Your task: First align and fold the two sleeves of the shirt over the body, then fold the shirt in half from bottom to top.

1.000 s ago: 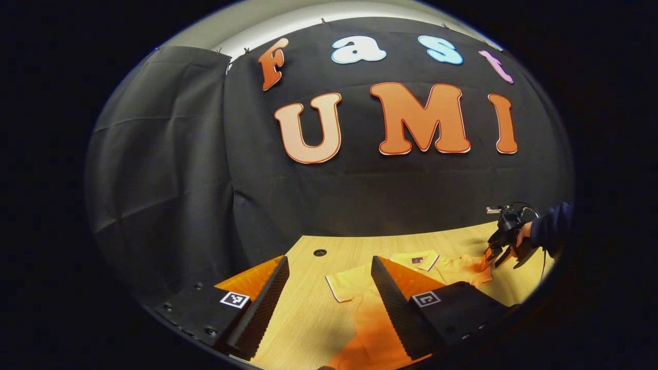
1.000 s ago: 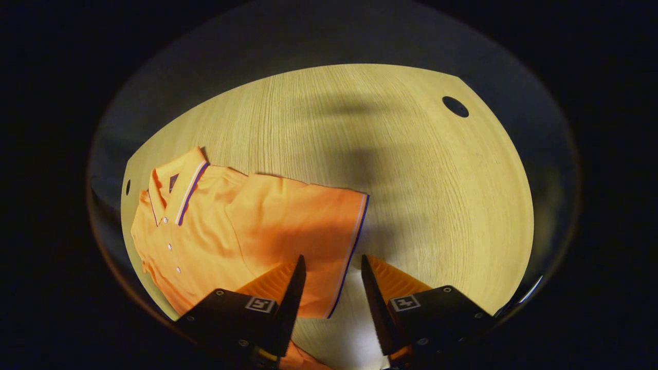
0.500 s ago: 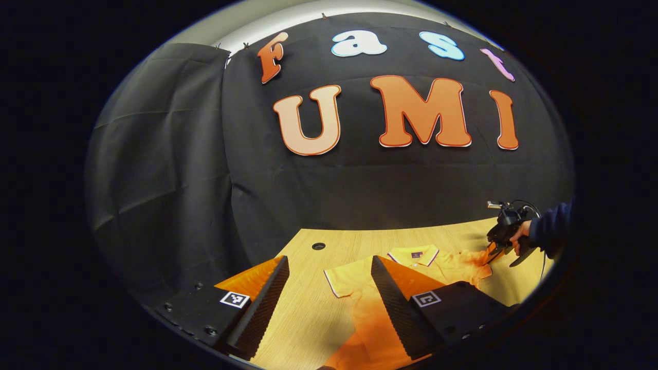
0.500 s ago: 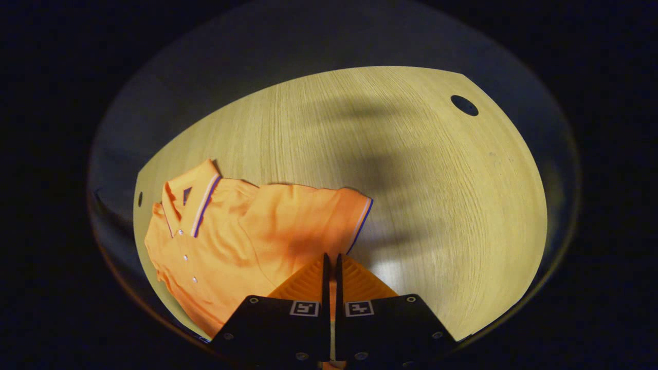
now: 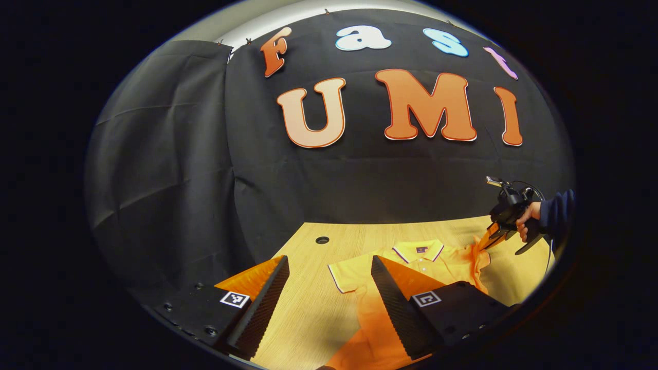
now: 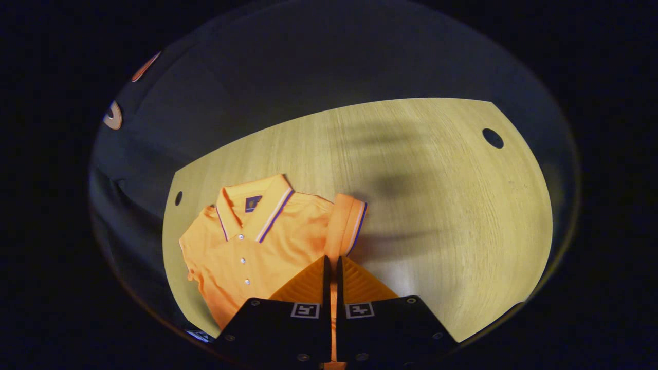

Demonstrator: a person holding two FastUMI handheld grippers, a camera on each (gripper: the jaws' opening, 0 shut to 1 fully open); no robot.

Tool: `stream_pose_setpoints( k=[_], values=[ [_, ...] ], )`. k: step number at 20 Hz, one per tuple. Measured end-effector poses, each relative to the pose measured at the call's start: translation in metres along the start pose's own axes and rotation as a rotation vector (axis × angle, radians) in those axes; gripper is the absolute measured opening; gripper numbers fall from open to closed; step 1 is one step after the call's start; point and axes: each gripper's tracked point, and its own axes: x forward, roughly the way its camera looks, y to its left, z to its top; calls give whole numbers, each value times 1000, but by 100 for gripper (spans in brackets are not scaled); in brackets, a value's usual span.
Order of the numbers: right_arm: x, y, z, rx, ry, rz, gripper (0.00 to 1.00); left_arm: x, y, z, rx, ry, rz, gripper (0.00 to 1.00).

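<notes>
Orange polo shirt (image 6: pixel 257 241) lies face up on a pale wooden counter (image 6: pixel 437 205), its collar (image 6: pixel 257 205) toward the black cloth wall (image 5: pixel 180 169) and its row of small white buttons running down the chest.

From the right gripper view, the right gripper (image 6: pixel 331 267) has its jaws pressed together with only a thin slit between them, and a strip of orange fabric runs down through that slit. That fabric is the shirt's sleeve (image 6: pixel 347 226), which rises off the counter in a narrow upright fold straight ahead of the jaws, its striped cuff at the top. The body of the shirt spreads to the left of the jaws.

From the left gripper view, the same right gripper (image 5: pixel 494 237) appears far off at the right, held by a hand (image 5: pixel 527 222) in a dark sleeve, with orange cloth pulled up from the shirt (image 5: pixel 411 262) to its tip. The left gripper (image 5: pixel 329 280) has its jaws spread wide apart with nothing between them; bare counter (image 5: pixel 308 308) shows in the gap. The shirt's other short sleeve (image 5: pixel 349 272) lies flat just ahead, partly hidden behind one finger (image 5: pixel 390 303).

A round hole (image 5: pixel 322 240) sits in the counter near the wall, and another hole (image 6: pixel 492 137) lies well clear of the shirt.
</notes>
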Motion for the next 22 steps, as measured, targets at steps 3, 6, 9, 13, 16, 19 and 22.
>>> stream_pose_setpoints(
  k=[3, 6, 9, 13, 16, 19, 22],
  values=[
    [2, 22, -8, -53, 7, 39, 0, 12, -1, -13, 9, 50, 3, 99],
    [-2, 36, -12, -83, 3, 71, 42, 21, -1, -12, 7, 62, 2, 99],
    [-16, 44, -10, -105, -39, 88, 68, 44, 2, -17, 0, 121, -16, 99],
    [-48, 57, -2, -90, -182, 138, 96, 91, 2, -36, 20, 221, -93, 99],
    [-79, 47, 11, -70, -330, 65, 99, 121, 0, -41, 21, 278, -168, 99],
    [-114, 39, 16, -44, -442, 7, 99, 146, -5, -48, -17, 342, -242, 99],
    [-145, 36, 14, -29, -529, -35, 99, 169, 1, -63, 0, 426, -268, 99]
  ],
)
